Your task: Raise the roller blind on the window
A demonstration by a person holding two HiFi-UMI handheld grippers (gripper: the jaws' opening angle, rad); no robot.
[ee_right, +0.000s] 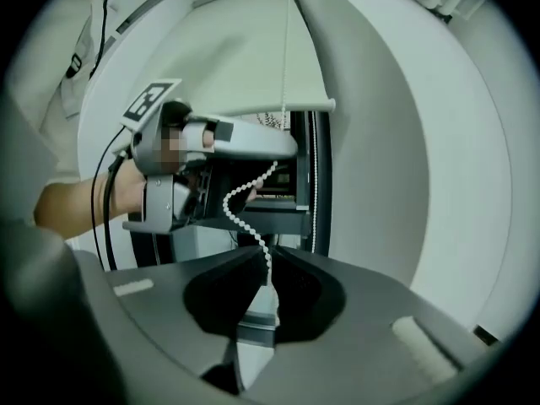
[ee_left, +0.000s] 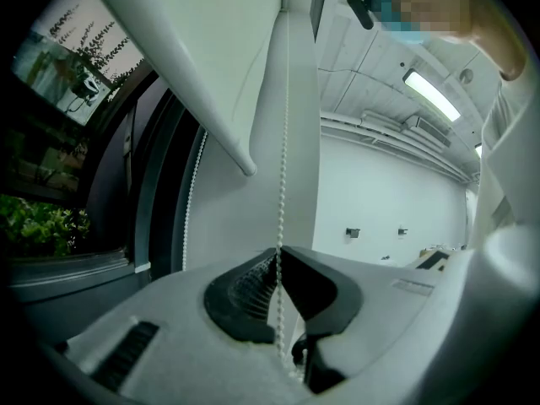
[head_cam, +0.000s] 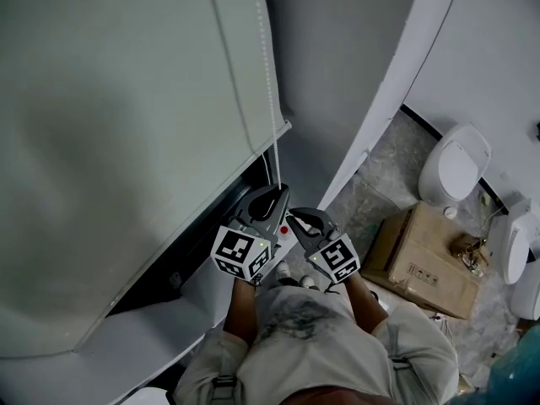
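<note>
A pale roller blind [head_cam: 126, 99] covers most of the window, its bottom bar [head_cam: 274, 133] slanting down the frame. A white bead chain [head_cam: 268, 66] hangs along the blind's right edge. My left gripper [head_cam: 277, 194] is shut on the bead chain [ee_left: 281, 184], which runs taut up from its tips. My right gripper [head_cam: 297, 218] sits just right of the left one, shut on a slack loop of the same bead chain [ee_right: 245, 218]. In the right gripper view the left gripper [ee_right: 287, 146] is ahead under the blind's bottom bar [ee_right: 261, 106].
A dark window frame [head_cam: 181, 256] and white sill [head_cam: 126, 344] lie below the blind. A curved white wall [head_cam: 405, 74] stands to the right. On the floor are a cardboard box [head_cam: 422, 256] and white toilets [head_cam: 456, 163]. Greenery [ee_left: 38, 222] shows outside.
</note>
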